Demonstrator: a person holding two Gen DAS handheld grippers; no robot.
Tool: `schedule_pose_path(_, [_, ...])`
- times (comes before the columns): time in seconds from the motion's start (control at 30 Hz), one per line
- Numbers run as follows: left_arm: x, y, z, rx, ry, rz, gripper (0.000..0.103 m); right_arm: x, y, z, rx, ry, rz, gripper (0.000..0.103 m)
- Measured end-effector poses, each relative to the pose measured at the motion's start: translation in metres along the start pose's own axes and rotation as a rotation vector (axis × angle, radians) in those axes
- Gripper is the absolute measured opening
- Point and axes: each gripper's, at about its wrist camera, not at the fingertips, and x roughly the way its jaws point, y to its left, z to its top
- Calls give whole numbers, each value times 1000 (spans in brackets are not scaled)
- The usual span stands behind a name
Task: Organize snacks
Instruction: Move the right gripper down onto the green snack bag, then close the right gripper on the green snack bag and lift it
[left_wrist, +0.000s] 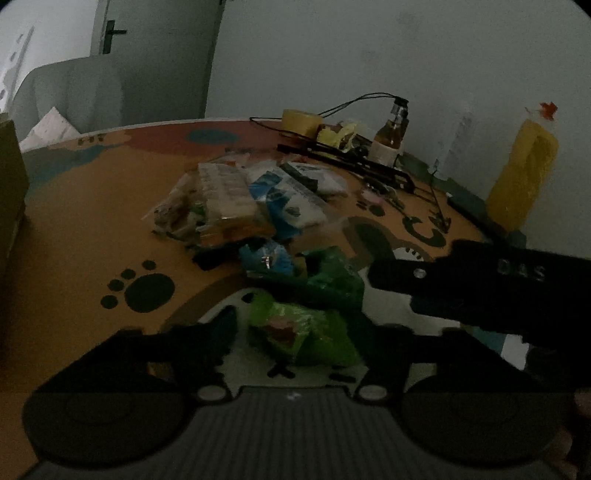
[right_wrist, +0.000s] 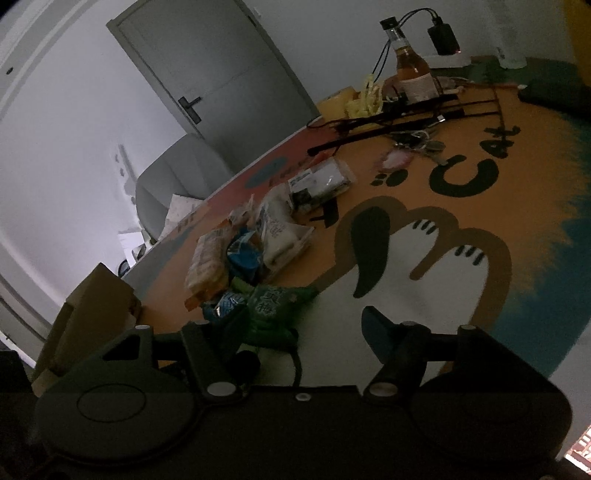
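A pile of snack packets lies on the cat-print table (left_wrist: 85, 221): a long biscuit pack (left_wrist: 225, 195), white-blue packs (left_wrist: 291, 199), a small blue packet (left_wrist: 266, 258), a dark green packet (left_wrist: 328, 277) and a bright green packet (left_wrist: 295, 332). My left gripper (left_wrist: 295, 332) is open with its jaws on either side of the bright green packet. My right gripper (right_wrist: 303, 332) is open, low over the table; its left finger (right_wrist: 210, 347) lies by the dark green packet (right_wrist: 269, 310) and the blue packet (right_wrist: 225, 302). Its dark body reaches in at the right of the left wrist view (left_wrist: 480, 280).
A cardboard box (right_wrist: 85, 317) stands at the table's left edge. At the back are a glass bottle (left_wrist: 391, 136), a tape roll (left_wrist: 299, 122), black rods and cables (left_wrist: 354, 158), keys (right_wrist: 417, 144) and a yellow bottle (left_wrist: 524, 173). A grey chair (right_wrist: 173, 177) and a door stand behind.
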Motion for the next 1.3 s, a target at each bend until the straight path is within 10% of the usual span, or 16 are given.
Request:
schedule_pose_path(0.1, [-1, -2, -2, 47, -2, 34, 28, 7, 4, 0, 0, 12, 15, 68])
schedule_pose_path(0.63, [-27, 40, 1, -63, -42, 34, 27, 32, 38, -2, -85, 6, -77, 68])
schedule_pose_path(0.87, [-37, 53, 1, -87, -65, 26, 27, 27, 40, -9, -117, -10, -144, 35])
schedule_pose_path(1.3, [-65, 53, 4, -107, -128, 43, 27, 3, 58, -14, -147, -35, -56, 29])
